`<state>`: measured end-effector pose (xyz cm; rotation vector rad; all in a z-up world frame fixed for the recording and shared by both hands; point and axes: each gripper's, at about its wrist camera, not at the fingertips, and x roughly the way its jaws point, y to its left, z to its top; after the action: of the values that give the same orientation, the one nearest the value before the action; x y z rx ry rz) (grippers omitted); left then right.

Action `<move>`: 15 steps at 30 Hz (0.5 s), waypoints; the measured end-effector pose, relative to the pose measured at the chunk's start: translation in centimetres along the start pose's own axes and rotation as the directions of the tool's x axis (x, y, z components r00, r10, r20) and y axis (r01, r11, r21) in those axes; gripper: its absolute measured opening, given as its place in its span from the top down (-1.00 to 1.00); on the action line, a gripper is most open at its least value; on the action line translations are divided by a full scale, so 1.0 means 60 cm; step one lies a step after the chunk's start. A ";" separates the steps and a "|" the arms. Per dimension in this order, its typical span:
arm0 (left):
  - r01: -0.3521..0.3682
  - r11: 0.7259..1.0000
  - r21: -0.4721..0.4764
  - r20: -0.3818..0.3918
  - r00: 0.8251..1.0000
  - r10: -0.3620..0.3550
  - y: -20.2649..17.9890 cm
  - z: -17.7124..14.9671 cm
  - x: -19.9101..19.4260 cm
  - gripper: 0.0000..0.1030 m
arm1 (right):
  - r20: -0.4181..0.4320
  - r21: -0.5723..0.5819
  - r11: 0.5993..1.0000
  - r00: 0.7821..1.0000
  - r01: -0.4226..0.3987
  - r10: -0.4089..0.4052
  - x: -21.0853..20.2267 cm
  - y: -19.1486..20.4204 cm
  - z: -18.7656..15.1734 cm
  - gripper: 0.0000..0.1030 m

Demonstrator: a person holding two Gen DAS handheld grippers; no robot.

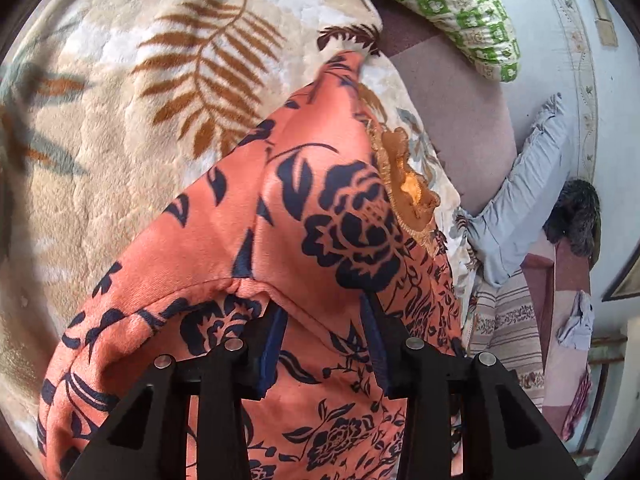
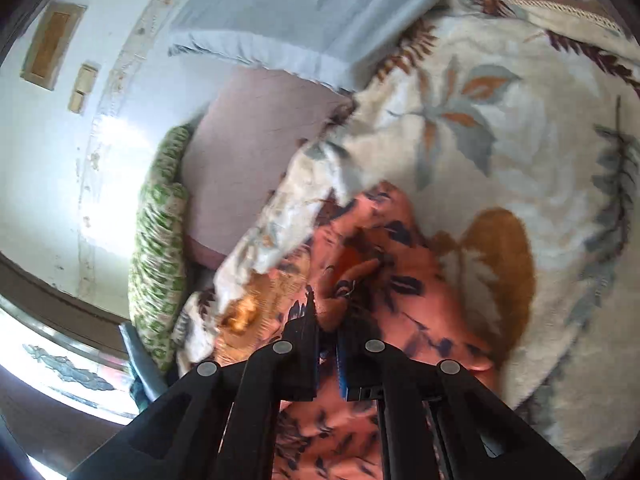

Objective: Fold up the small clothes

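An orange garment point(image 1: 280, 208) with a dark navy flower print lies bunched on a cream leaf-pattern fleece blanket point(image 1: 120, 120). Its golden lace neck trim point(image 1: 404, 184) shows at the right. My left gripper point(image 1: 323, 304) sits low over the garment with its jaws partly apart; cloth lies between the tips, and both blue pads point(image 1: 276, 344) show bare. In the right wrist view the same garment point(image 2: 400, 280) is crumpled on the blanket point(image 2: 500, 120). My right gripper point(image 2: 328, 316) is shut on a rolled fold of it, beside the lace trim point(image 2: 244, 312).
A green-and-white pillow point(image 1: 452, 8) point(image 2: 160, 240) and a pale blue pillow point(image 1: 516, 200) point(image 2: 312, 12) lie at the bed's edge on a mauve sheet point(image 1: 452, 112) point(image 2: 248, 140). The white wall point(image 2: 60, 160) is close behind. A striped cloth point(image 1: 508, 332) hangs off the bed.
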<state>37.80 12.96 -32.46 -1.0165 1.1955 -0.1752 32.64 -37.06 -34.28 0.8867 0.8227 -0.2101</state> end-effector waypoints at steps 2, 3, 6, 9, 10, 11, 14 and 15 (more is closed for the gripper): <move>0.001 1.000 -0.021 -0.015 1.000 -0.002 0.019 -0.009 0.002 0.28 | -0.060 0.033 0.998 0.997 0.049 -0.047 0.010 -0.045 -0.016 0.88; 0.007 1.000 -0.023 -0.022 1.000 -0.007 0.024 -0.010 -0.001 0.28 | -0.078 0.050 0.998 0.996 0.045 -0.041 0.013 -0.061 -0.024 0.82; 0.063 0.997 0.041 -0.035 0.998 -0.061 0.010 -0.016 -0.026 0.27 | -0.090 0.065 0.998 0.996 0.015 -0.009 0.009 -0.073 -0.035 0.77; 0.069 0.981 0.183 0.004 0.997 -0.071 -0.031 -0.019 -0.069 0.11 | -0.048 0.026 0.999 0.998 0.046 -0.045 -0.019 -0.060 -0.028 0.69; 0.055 0.973 0.224 0.021 0.998 -0.061 -0.047 -0.015 -0.081 0.05 | -0.001 0.008 0.998 0.998 0.067 -0.067 -0.035 -0.053 -0.022 0.66; 0.032 0.965 0.261 0.040 0.998 -0.044 -0.063 -0.009 -0.090 -0.07 | 0.052 -0.008 0.996 0.995 0.084 -0.084 -0.052 -0.047 -0.016 0.56; -0.069 0.941 0.332 0.072 0.996 0.047 -0.115 0.034 -0.084 -0.23 | 0.082 -0.072 0.995 0.995 0.068 -0.062 -0.060 -0.019 0.015 0.16; -0.109 0.934 0.340 0.071 0.993 0.090 -0.131 0.049 -0.072 -0.24 | 0.039 -0.105 0.992 0.997 0.063 -0.060 -0.045 -0.005 0.025 0.08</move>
<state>41.45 12.71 -23.78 -0.6490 1.1168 -0.2655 31.47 -38.81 -32.01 0.7567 0.8214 -0.2334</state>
